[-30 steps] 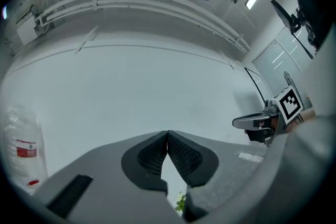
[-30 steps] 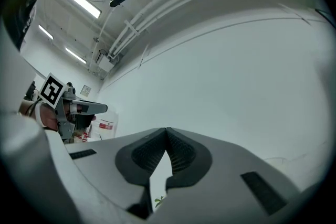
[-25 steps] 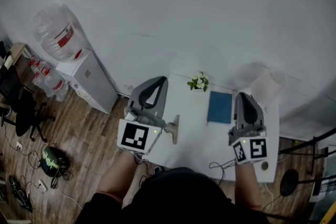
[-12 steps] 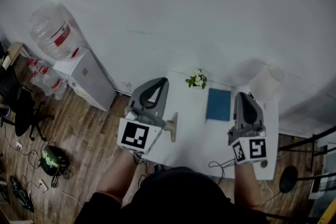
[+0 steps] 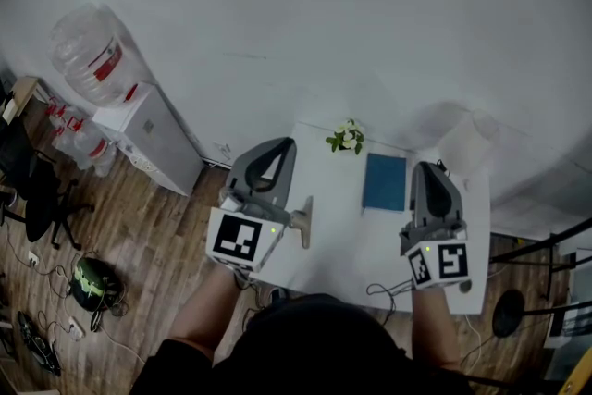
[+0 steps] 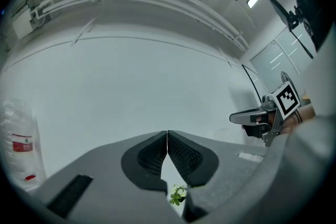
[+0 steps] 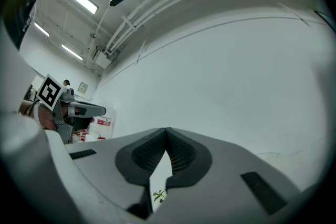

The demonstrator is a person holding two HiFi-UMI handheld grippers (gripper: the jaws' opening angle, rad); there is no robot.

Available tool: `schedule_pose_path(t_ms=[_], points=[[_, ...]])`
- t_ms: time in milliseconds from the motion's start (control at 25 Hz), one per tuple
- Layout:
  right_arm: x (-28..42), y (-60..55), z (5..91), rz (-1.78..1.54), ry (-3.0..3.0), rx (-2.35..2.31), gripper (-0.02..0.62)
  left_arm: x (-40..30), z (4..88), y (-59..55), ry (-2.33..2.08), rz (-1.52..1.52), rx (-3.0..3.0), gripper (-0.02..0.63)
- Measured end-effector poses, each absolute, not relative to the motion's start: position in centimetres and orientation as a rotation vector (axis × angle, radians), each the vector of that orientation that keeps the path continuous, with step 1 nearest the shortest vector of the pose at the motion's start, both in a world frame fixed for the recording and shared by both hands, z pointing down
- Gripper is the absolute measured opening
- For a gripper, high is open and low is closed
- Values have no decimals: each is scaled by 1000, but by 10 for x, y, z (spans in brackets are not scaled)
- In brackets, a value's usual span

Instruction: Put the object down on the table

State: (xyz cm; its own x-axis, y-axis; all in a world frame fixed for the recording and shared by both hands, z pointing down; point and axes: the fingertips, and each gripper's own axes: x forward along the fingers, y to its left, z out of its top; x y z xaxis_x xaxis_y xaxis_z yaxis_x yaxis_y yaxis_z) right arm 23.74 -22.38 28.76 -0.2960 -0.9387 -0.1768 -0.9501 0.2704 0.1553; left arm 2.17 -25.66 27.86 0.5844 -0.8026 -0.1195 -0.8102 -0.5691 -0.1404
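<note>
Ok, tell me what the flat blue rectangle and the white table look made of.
Flat blue rectangle: likely a card or cloth book cover, matte, no glare. White table: probably laminate or painted board, smooth, even surface. Too small to be sure.

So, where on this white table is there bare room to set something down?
The widest bare patch is the middle front of the table, between the left gripper and right gripper, nearer than the blue book. A narrower strip runs from it towards the small plant, left of the book. The far right corner is crowded: book, right gripper, a pale cylinder.
</note>
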Motion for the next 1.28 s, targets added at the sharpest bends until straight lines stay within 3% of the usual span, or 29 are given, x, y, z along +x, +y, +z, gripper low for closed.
schedule_pose_path(t_ms=[1280], points=[[199, -220, 310, 296, 2422, -1933, 3, -16, 307, -271, 1286, 51, -2738, 6]])
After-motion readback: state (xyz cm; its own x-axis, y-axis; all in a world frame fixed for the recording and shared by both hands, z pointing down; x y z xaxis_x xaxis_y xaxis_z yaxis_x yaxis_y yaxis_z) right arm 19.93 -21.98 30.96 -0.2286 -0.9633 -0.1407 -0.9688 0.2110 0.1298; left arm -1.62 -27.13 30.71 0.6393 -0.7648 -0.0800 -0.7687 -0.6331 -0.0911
